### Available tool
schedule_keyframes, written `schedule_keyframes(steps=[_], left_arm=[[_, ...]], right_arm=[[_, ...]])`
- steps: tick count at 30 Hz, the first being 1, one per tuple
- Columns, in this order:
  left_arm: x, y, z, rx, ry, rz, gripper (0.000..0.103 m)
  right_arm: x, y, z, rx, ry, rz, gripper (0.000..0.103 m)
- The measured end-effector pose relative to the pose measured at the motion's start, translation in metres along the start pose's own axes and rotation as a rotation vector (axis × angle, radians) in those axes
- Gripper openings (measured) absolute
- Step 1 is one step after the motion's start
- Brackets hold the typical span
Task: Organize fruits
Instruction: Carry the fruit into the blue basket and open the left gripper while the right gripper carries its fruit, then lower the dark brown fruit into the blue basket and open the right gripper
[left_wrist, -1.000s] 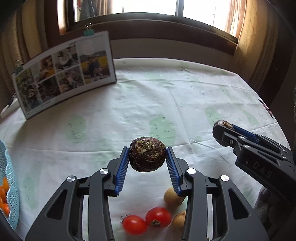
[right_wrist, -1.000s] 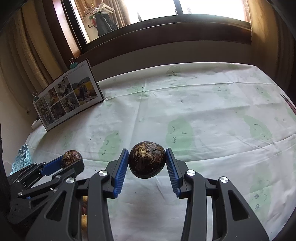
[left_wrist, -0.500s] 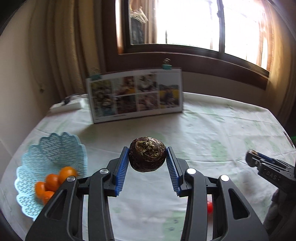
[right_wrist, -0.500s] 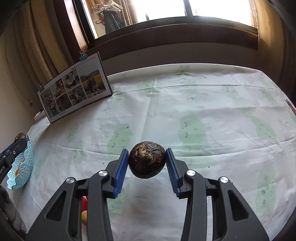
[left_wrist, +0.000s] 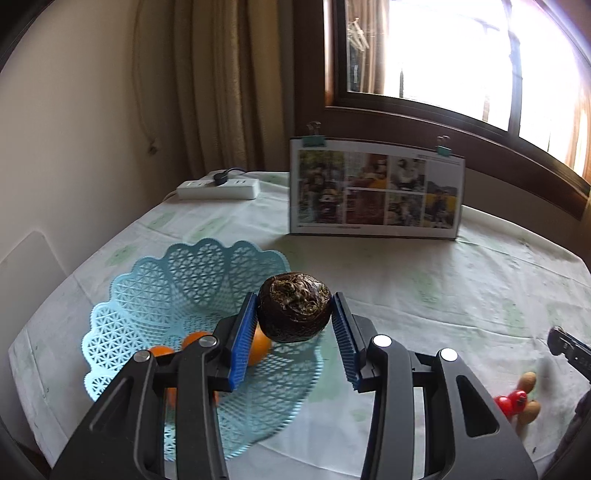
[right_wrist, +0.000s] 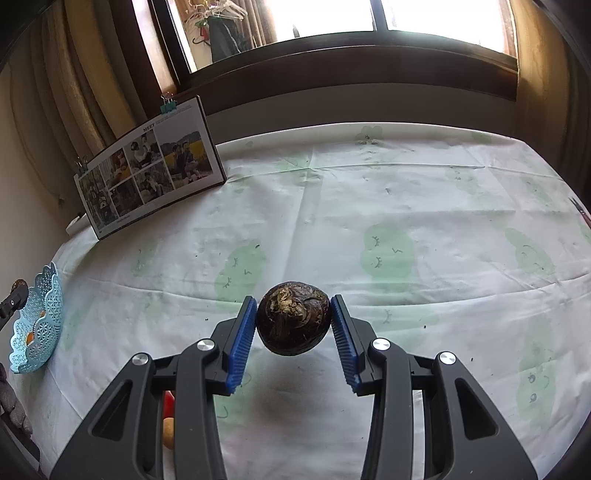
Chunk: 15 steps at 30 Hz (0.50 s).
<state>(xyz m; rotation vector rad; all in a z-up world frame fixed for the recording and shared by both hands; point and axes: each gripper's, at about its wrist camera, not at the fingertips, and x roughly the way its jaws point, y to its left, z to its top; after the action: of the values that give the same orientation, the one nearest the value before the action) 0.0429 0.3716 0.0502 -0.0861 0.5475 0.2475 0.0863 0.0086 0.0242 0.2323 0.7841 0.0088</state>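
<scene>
The left gripper (left_wrist: 294, 320) is gripping a dark fruit (left_wrist: 294, 307) over the basket (left_wrist: 155, 295) (oranges (left_wrist: 258, 349) inside); the right gripper (right_wrist: 293, 324) is clamping another fruit (right_wrist: 293, 318) above the tablecloth (right_wrist: 406, 206).

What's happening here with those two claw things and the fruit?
A person is sorting fruit on a table using a hand-held gripper in each hand. The left gripper is clamped on a dark brown wrinkled fruit and holds it over a light blue basket that already has a few oranges in it. The right gripper grips a second dark fruit above the tablecloth, away from the basket. A few small red and tan fruits lie loose on the cloth.
</scene>
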Motion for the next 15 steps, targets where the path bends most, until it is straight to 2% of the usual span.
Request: schedule_keyframes(steps=[3,5,6,7,15], left_arm=[[0.003,0.013,0.0,-0.023,0.002,0.024,0.044],[0.003,0.021,0.001,-0.044,-0.008,0.036,0.06],[0.002,0.025,0.001,-0.056,-0.016,0.039,0.071],[0.0,0.029,0.001,-0.067,-0.029,0.042,0.077],[-0.003,0.058,-0.004,-0.143,-0.058,0.081,0.092]], right_arm=[[0.0,0.0,0.0,-0.001,-0.002,-0.002,0.042],[-0.001,0.0,0.0,0.0,-0.007,-0.004,0.042],[-0.001,0.001,0.0,0.001,-0.009,-0.004,0.042],[-0.002,0.001,0.0,0.0,-0.011,-0.003,0.042],[-0.012,0.025,0.001,-0.046,-0.03,0.033,0.042]])
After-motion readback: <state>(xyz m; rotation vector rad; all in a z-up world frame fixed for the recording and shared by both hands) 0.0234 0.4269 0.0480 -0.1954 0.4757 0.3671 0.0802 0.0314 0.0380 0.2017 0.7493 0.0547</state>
